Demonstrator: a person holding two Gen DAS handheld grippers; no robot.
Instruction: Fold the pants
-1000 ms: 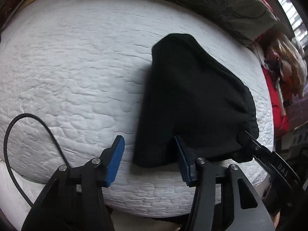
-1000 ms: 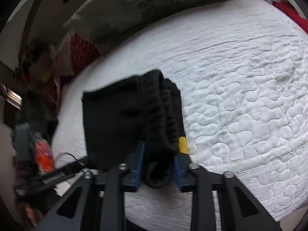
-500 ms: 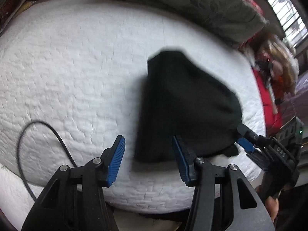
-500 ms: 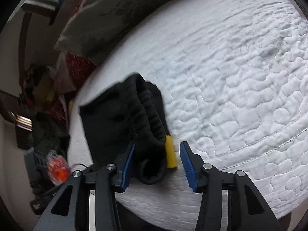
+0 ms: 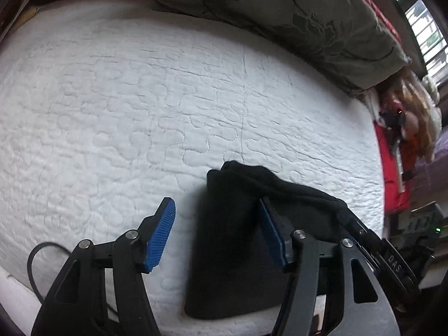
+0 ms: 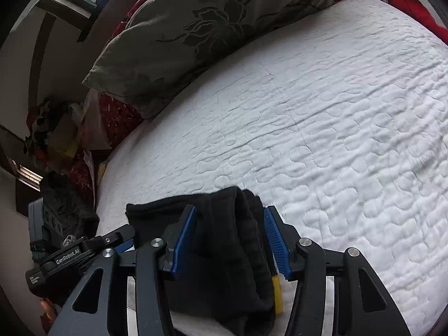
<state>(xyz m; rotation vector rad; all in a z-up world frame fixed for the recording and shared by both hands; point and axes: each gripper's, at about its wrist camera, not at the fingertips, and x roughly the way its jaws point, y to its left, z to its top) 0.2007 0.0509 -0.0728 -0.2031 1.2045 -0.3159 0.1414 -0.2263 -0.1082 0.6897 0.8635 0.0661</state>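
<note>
The black pants (image 5: 238, 240) lie folded into a compact bundle on the white quilted mattress (image 5: 140, 98), near its front edge. My left gripper (image 5: 217, 235) is open, its blue pads on either side of the bundle's left part. My right gripper (image 6: 228, 240) is open too, its pads (image 6: 275, 240) straddling the ribbed waistband end of the pants (image 6: 232, 252). A yellow tag (image 6: 276, 294) shows at the waistband. The right gripper also shows in the left wrist view (image 5: 386, 254), at the bundle's right end.
A grey-green floral pillow (image 5: 294, 19) lies along the far side of the mattress; it also shows in the right wrist view (image 6: 201, 33). Red fabric and clutter (image 5: 397, 151) sit off the right edge. A black cable (image 5: 36, 266) loops at the front left.
The right gripper has opened and let go of the waistband. Both grippers have dropped lower and closer to the pants, which now sit between the open pads of each.
</note>
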